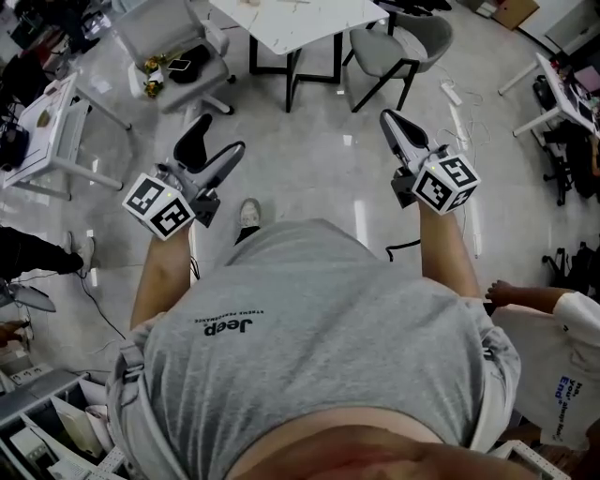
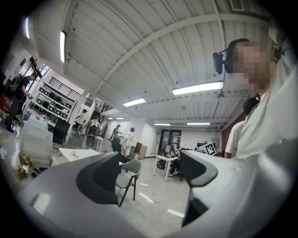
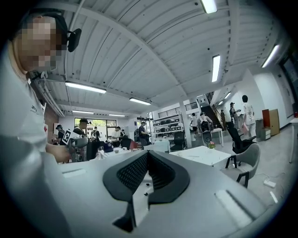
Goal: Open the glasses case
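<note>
The left tool (image 1: 217, 136) is held out over the grey floor (image 1: 319, 169) in front of the person's grey shirt (image 1: 319, 337). Its two jaws are spread wide, and nothing sits between them. In the left gripper view the same tool (image 2: 149, 169) shows only open room through the gap: floor, a grey chair (image 2: 126, 169) and desks further back. Its marker cube (image 1: 157, 206) sits at the wrist end, just above the forearm.

The right tool (image 1: 392, 120) is held level on the other side, well apart from the left one. Its jaws are pressed together and pinch nothing. The right gripper view confirms it, with the dark ribbed pads of the tool (image 3: 146, 160) meeting along a single line. Its cube (image 1: 445, 183) faces up.

The glasses case shows in no view.

Ahead of both tools stands a white counter (image 1: 291, 19) on a black frame. A grey chair (image 1: 403, 47) stands at its right edge and an office chair (image 1: 178, 47) near its left corner. One shoe (image 1: 248, 214) shows on the floor just past the shirt. Another person's white sleeve (image 1: 562, 356) reaches in at the right edge of the head view.
</note>
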Demonstrator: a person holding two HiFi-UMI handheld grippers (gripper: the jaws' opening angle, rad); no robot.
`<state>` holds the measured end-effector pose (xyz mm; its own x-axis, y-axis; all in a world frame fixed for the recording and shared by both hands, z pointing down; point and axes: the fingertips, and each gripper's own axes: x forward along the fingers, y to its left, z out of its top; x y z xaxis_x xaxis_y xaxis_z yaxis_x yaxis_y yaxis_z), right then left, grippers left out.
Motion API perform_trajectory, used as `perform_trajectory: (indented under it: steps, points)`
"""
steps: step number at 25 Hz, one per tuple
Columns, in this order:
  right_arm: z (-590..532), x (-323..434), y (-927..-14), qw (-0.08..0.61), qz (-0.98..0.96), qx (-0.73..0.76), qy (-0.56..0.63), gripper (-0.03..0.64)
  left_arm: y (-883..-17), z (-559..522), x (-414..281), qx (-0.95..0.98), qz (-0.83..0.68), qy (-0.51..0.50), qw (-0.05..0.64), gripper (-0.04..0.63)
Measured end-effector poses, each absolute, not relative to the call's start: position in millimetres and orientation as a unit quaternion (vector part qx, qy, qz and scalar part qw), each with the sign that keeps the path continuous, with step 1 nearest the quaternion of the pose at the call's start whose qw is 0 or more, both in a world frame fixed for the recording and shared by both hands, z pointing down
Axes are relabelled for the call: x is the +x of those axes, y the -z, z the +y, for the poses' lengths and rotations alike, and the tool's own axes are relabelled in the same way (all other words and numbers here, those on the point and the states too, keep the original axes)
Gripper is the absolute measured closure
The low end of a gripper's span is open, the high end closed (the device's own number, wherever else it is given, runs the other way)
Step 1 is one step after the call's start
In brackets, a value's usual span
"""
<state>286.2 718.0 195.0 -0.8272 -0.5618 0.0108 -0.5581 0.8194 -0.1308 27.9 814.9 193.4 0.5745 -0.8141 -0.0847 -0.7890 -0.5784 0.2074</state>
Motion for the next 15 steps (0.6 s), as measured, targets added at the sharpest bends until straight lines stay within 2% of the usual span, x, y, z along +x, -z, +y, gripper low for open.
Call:
perform_trajectory:
  steps: [7, 15]
  points:
    - [644, 214, -196, 0.002, 0.947, -0.318, 0.044, 0.614, -205, 727, -40, 0.901, -0.414, 0.108, 0.079, 0.161]
    - [541, 99, -157, 0.014, 0.936, -0.351, 0.021, 0.614, -177, 598, -149, 0.927, -0.360, 0.094, 0.045, 0.162]
